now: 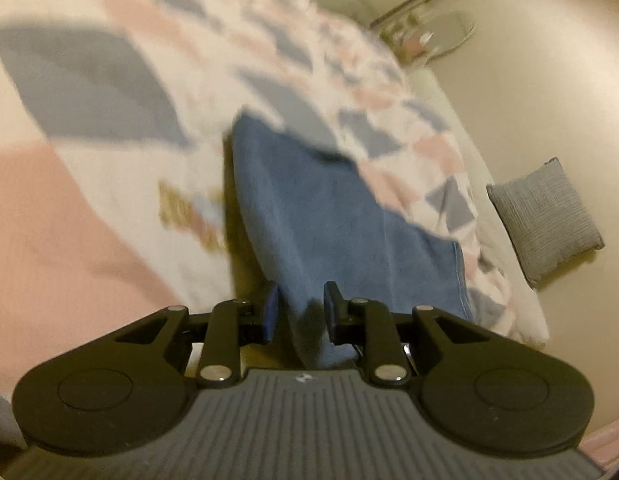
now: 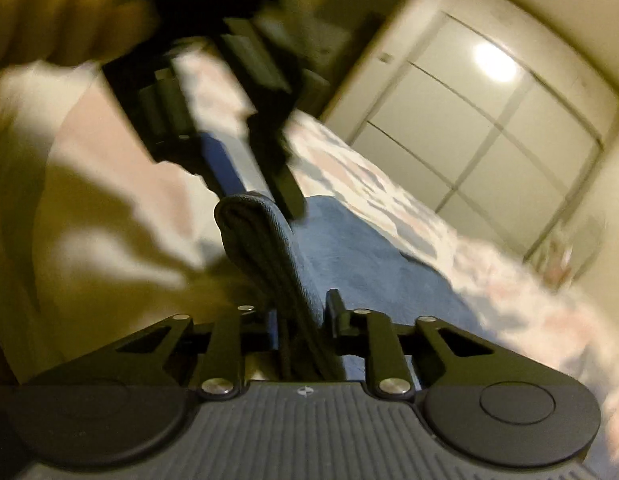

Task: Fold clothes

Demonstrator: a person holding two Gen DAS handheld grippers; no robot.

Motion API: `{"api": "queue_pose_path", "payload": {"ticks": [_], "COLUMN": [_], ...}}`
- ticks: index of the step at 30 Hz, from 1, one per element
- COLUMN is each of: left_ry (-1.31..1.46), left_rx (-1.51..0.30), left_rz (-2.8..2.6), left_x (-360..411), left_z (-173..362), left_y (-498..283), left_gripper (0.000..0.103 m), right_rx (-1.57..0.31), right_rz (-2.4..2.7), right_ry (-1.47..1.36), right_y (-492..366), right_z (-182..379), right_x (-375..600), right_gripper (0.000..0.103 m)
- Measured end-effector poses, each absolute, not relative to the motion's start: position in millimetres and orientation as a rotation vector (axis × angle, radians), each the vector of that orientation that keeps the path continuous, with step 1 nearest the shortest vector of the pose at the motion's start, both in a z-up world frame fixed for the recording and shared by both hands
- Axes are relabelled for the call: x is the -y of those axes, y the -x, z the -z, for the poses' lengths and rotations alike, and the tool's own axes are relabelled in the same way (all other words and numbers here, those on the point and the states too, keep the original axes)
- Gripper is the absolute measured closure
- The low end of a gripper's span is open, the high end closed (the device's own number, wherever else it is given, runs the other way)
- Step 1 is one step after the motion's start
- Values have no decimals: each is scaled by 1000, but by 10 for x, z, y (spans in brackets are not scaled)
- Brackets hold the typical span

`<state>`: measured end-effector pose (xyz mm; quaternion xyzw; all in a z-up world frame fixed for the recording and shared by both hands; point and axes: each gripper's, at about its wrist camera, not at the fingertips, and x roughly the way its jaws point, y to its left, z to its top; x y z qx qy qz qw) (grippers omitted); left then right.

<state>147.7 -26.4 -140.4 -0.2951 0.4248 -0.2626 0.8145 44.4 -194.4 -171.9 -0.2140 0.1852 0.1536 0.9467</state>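
Both grippers pinch one edge of the blue garment [image 1: 341,216], likely denim, which hangs over the patterned bedspread [image 1: 109,80] so it can be doubled over. Left gripper [image 1: 299,312] jaws nearly closed on the cloth; right gripper [image 2: 301,320] jaws clamp a thick folded edge, lifted taut for alignment.

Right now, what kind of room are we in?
Most likely a bedroom. A bed covered by a pink, grey and white patterned quilt fills the view, a grey cushion lies beside it, and sliding wardrobe doors line the far wall.
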Motion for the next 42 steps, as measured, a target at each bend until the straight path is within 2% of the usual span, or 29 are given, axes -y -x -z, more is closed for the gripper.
{"api": "queue_pose_path", "payload": {"ticks": [5, 12, 16, 21, 22, 23, 25, 27, 28, 29, 31, 34, 37, 42], "left_ry": [564, 386, 265, 204, 201, 198, 194, 189, 186, 183, 172, 132, 85, 50], "left_rx": [-746, -786, -832, -899, -904, -907, -895, -852, -831, -809, -764, -716, -747, -811], "left_rz": [574, 714, 770, 796, 792, 785, 785, 810, 822, 835, 869, 904, 917, 917], "left_x": [293, 1140, 1753, 2179, 2204, 2217, 2236, 2277, 2297, 2322, 2425, 2663, 2905, 3093], "left_z": [1032, 1116, 1353, 1606, 1630, 1642, 1610, 1498, 1441, 1387, 1301, 1243, 1336, 1532], "left_y": [-1490, -1654, -1754, -1781, -1785, -1791, -1789, -1775, -1768, -1763, -1765, -1772, -1818, -1863], "left_gripper": [85, 84, 84, 84, 84, 84, 84, 84, 84, 84, 84, 81, 81, 79], "right_rx": [-419, -312, -262, -260, -260, -260, -261, -261, -261, -261, -254, -191, -158, -289], "right_rz": [-303, -146, 47, 73, 76, 78, 84, 90, 93, 96, 111, 101, 118, 296], "right_ry": [10, -598, -785, -875, -891, -908, -941, -974, -991, -1007, -904, -692, -585, -727], "right_y": [-631, -567, -327, -290, -285, -281, -271, -262, -257, -253, -254, -219, -190, -67], "right_z": [1457, 1166, 1297, 1396, 1415, 1434, 1472, 1510, 1529, 1548, 1445, 1083, 889, 1353], "right_x": [2448, 3848, 4613, 4888, 4937, 4985, 5082, 5178, 5227, 5275, 5243, 5142, 5090, 5305], "right_gripper": [89, 90, 89, 89, 85, 72, 59, 59, 64, 80, 85, 88, 89, 90]}}
